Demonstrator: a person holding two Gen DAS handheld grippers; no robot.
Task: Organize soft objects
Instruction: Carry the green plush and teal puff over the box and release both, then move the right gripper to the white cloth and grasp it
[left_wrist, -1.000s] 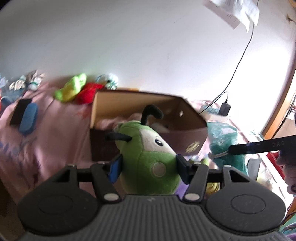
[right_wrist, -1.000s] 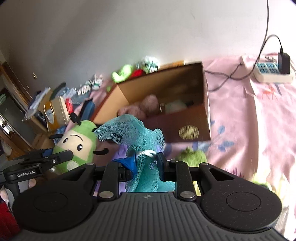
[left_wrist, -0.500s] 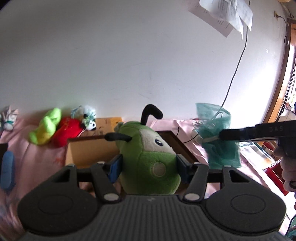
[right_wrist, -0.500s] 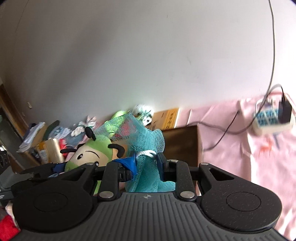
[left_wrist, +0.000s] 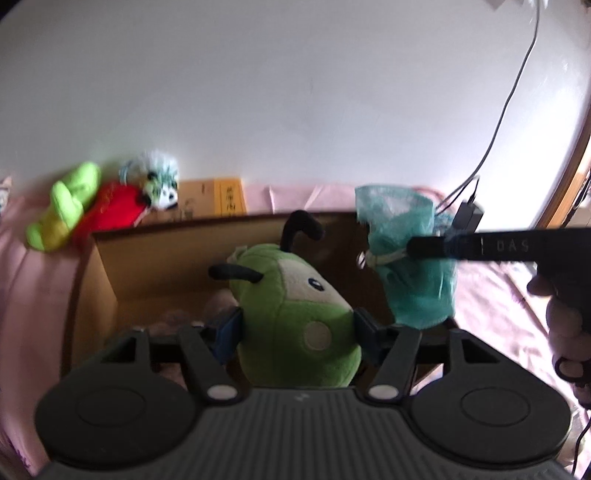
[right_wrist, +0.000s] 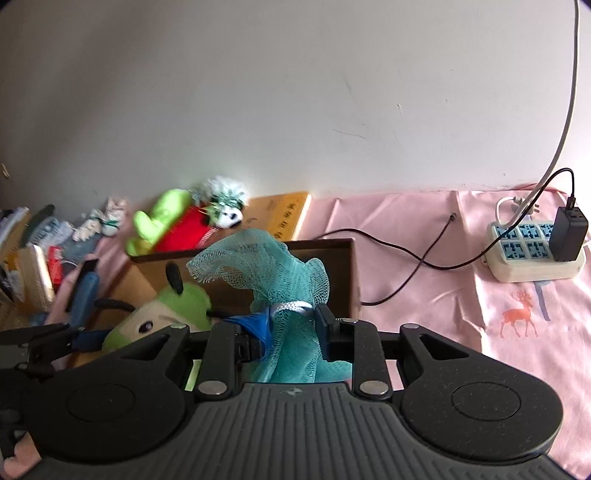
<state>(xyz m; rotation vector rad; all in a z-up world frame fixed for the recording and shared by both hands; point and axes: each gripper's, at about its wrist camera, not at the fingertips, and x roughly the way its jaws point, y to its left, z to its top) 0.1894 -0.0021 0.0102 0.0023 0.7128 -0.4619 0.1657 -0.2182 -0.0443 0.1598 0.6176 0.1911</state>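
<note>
Two tools are loaded and both sets of jaws are opening: the left tool (left_wrist: 297, 325) around a green plush (left_wrist: 295, 314), the right tool (right_wrist: 291, 325) around a teal mesh pouf (right_wrist: 280, 273); each item is between the pads, above the open cardboard box (left_wrist: 107, 258) on the pink bed cover (right_wrist: 424, 295). Release is best completed only once both items are judged clear of the box rim. Both tools are pitched downward, side by side.

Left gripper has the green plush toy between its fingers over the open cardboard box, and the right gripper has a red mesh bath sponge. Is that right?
Not quite: the mesh bath sponge between the fingers of the right gripper is teal, not red, as the right wrist view shows. The rest stands: the left gripper has the green plush toy over the open cardboard box. Both jaws are opening.
</note>
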